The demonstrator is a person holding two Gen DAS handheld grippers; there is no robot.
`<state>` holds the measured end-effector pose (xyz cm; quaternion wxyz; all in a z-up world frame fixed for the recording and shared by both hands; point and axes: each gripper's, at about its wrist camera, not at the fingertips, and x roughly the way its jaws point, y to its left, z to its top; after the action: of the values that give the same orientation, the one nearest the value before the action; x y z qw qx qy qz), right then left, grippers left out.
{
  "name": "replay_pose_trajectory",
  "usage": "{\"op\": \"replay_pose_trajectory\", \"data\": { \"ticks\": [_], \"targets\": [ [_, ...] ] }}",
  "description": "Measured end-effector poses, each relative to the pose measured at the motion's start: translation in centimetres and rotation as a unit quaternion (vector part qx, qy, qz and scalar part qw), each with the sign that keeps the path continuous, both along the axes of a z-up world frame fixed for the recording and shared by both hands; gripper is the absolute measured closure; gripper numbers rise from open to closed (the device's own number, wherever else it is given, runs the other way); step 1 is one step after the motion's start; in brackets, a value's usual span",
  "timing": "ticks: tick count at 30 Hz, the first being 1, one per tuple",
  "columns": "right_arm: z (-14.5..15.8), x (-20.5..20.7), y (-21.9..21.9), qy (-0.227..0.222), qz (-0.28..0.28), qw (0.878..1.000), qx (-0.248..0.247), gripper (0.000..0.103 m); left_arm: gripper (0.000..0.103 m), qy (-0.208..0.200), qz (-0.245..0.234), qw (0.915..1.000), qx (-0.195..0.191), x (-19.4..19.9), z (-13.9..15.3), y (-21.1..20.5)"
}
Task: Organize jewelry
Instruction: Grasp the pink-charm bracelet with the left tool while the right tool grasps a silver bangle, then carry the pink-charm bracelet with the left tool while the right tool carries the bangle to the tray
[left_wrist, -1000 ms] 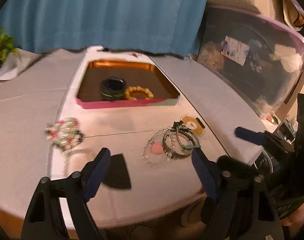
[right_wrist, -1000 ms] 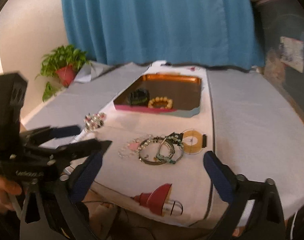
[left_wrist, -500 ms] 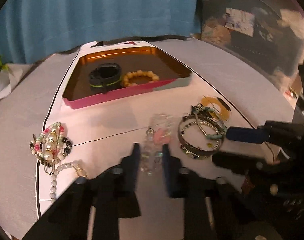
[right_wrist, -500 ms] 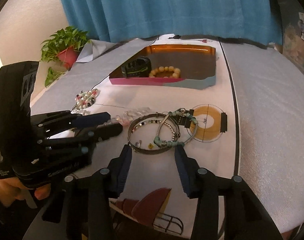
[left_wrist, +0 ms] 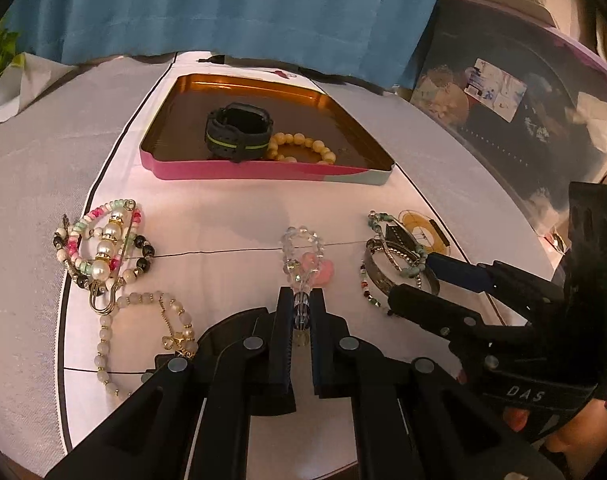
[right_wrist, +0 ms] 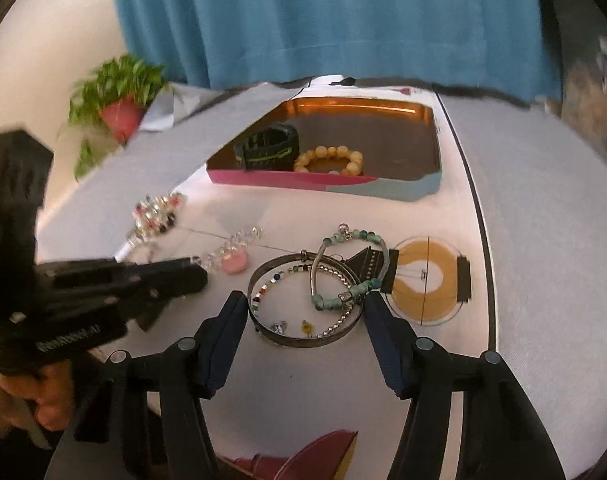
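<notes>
Left-wrist view only: pearl strand [left_wrist: 143, 328].

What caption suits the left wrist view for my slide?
Left hand-held gripper shut on clear beaded bracelet, tin tray beyond.

Blue curtain [right_wrist: 323, 20] behind table, potted plant [right_wrist: 117, 100] at left, clear storage bin [left_wrist: 523, 112] at right

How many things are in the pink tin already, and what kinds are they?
In the pink tin:
Black watch: 1
Yellow bead bracelet: 1
Total: 2
</notes>
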<state>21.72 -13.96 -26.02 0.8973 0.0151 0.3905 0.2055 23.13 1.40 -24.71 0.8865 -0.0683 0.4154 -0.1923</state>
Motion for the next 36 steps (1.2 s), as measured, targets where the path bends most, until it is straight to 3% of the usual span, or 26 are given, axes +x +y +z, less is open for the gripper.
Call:
{"op": "replay_pose_trajectory", "data": {
  "ticks": [4, 11, 15, 24, 36],
  "targets": [
    [0.3, -0.5, 0.0, -0.007, -0.004, 1.0, -0.013, 0.043, 0.098, -0.015, -0.006, 0.9998, -0.011, -0.4, 0.8, 0.1],
    [2.2, -1.2, -0.6, -0.039, -0.015, 0.999, 0.033, 0.043, 0.098, -0.021, -0.008, 0.9994, -0.025, -0.7, 1.4, 0.4],
    [2.9, -1.3, -0.4, -0.051, -0.015, 0.998, 0.046, 0.043, 0.098, -0.021, -0.023, 0.9961, -0.083, -0.9, 2.1, 1.6],
    [3.5, -1.4, -0.5, -0.071, -0.014, 0.996, 0.053, 0.043, 0.098, -0.019, -0.017, 0.9922, -0.122, -0.5, 2.7, 2.7],
    [6.3, -1.9, -2.2, -0.094, -0.041, 0.992, 0.075, 0.043, 0.098, -0.025, 0.003, 0.9888, -0.147, -0.6, 4.7, 3.7]
  ]
}}
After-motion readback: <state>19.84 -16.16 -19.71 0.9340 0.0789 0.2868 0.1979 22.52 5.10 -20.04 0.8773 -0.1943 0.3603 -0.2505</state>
